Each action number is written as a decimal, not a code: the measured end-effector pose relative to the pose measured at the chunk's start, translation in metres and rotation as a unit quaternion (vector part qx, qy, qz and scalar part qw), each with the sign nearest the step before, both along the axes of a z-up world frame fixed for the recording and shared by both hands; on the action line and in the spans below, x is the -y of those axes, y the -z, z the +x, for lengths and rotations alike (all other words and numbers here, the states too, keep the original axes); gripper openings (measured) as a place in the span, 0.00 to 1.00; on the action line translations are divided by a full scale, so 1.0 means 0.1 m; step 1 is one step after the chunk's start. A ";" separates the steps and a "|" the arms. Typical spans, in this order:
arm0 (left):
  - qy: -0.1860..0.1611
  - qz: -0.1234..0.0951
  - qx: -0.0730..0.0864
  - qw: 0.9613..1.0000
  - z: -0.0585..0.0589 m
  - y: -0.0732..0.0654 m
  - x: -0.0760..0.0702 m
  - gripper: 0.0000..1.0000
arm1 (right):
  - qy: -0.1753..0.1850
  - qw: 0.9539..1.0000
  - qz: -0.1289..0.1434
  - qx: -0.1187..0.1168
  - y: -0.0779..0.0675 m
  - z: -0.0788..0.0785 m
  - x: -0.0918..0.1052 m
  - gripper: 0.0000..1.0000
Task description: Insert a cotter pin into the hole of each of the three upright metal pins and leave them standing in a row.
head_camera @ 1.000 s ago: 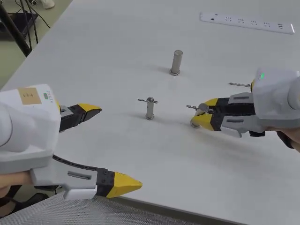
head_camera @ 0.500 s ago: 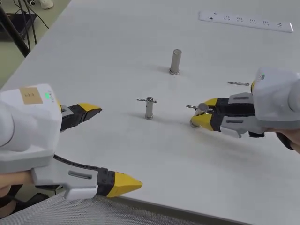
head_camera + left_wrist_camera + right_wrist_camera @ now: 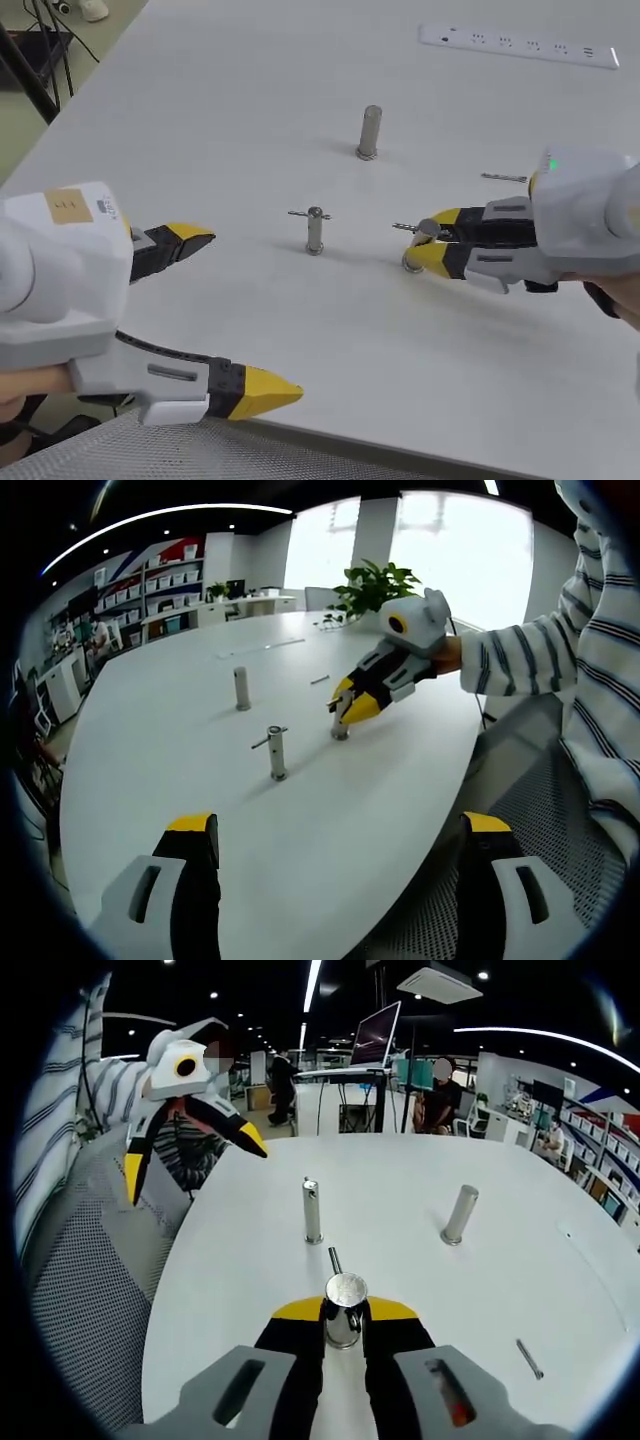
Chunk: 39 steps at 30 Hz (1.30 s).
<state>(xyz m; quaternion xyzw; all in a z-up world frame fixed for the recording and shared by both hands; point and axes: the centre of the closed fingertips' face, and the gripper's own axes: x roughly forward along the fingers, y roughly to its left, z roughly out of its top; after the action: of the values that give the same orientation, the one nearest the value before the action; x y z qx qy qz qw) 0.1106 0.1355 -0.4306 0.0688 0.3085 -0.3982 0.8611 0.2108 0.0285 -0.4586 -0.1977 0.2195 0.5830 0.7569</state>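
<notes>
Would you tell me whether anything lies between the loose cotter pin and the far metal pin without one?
Nothing visible does: bare table runs from the loose cotter pin to the far metal pin. The right gripper, shut on another metal pin, sits nearer the person, off that line.

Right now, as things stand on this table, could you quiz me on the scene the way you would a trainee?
1. True or false: the far metal pin already has a cotter pin through it.
2. Which gripper is shut on the right metal pin? A) left gripper B) right gripper
3. Fill in: ____ of the three metal pins hold a cotter pin.

Key: 1 false; 2 B; 3 two.
</notes>
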 end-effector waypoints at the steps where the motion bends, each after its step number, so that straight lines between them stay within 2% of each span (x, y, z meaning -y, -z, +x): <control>1: 0.001 0.003 -0.003 1.000 -0.01 0.01 0.00 0.99 | 0.005 1.000 0.000 -0.002 0.00 0.00 0.00 0.09; 15: 0.007 0.001 -0.005 1.000 -0.03 0.03 0.05 0.99 | 0.015 1.000 0.004 -0.007 0.00 -0.01 0.00 0.09; 17: 0.007 0.000 -0.005 1.000 -0.03 0.03 0.05 0.99 | 0.017 1.000 0.001 -0.006 0.01 -0.01 0.00 0.12; 19: 0.006 0.001 -0.005 1.000 -0.02 0.03 0.04 0.99 | 0.025 1.000 0.006 -0.010 -0.01 -0.01 -0.01 0.24; 21: 0.006 0.001 -0.004 1.000 -0.02 0.02 0.04 0.99 | 0.026 1.000 0.012 -0.006 -0.06 0.00 -0.01 0.36; 25: 0.004 -0.002 0.000 1.000 0.00 0.00 0.04 0.99 | 0.032 0.999 0.025 -0.008 -0.20 -0.01 -0.01 0.42; 26: 0.004 -0.003 0.001 1.000 0.00 -0.01 0.04 0.99 | 0.032 0.999 0.033 -0.007 -0.25 -0.02 -0.02 0.44; 28: 0.003 -0.006 0.002 1.000 0.01 -0.02 0.04 0.99 | 0.035 0.997 0.066 -0.014 -0.40 -0.05 -0.06 0.48; 29: 0.002 -0.007 0.003 1.000 0.02 -0.03 0.04 0.99 | 0.041 0.996 0.082 -0.010 -0.49 -0.05 -0.07 0.50; 30: 0.001 -0.008 0.004 1.000 0.02 -0.04 0.04 0.99 | 0.044 0.995 0.088 -0.009 -0.54 -0.05 -0.06 0.52; 36: -0.006 -0.021 0.013 1.000 0.07 -0.11 0.06 0.99 | 0.082 0.990 0.113 -0.021 -0.75 -0.09 0.09 0.62; 39: -0.006 -0.031 0.014 0.999 0.09 -0.12 0.09 0.99 | 0.123 0.985 0.120 -0.025 -0.75 -0.02 0.27 0.68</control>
<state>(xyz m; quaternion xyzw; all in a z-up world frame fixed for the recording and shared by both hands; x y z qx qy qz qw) 0.1193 0.1268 -0.4182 0.0456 0.2847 -0.4010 0.8695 0.2092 0.0014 -0.3839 -0.0616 0.1896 0.5122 0.8354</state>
